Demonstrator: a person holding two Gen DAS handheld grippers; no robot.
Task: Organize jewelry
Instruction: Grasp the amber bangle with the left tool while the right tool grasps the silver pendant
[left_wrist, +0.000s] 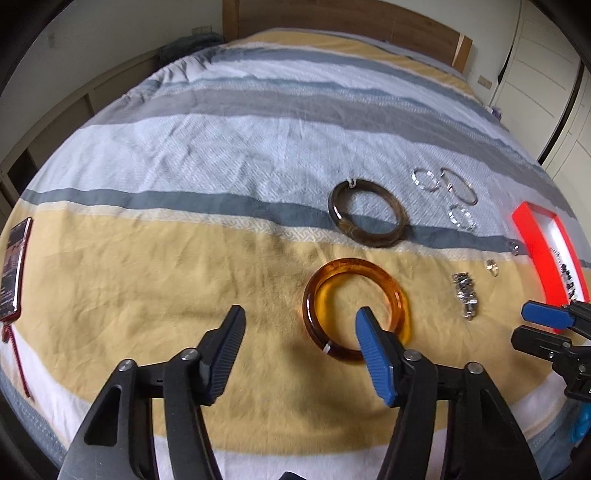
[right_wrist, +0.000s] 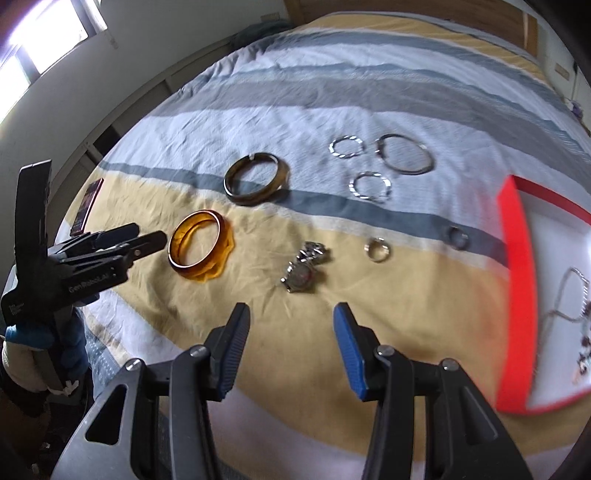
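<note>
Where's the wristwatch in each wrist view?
Left wrist view: wristwatch lies right of centre on the yellow stripe, right of the amber bangle.
Right wrist view: wristwatch lies at centre, just ahead of the open fingers, with the amber bangle to its left.
Shared landmark: red tray at the right edge.

Both wrist views low over bedspread (left_wrist: 147, 266), jewelry shared.

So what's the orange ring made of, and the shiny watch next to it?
The orange ring looks like see-through plastic or resin: light glows through it and tints the blanket, though amber or glass can't be ruled out. The watch looks like polished metal, probably steel: it's silver-grey with bright glints on the links.
</note>
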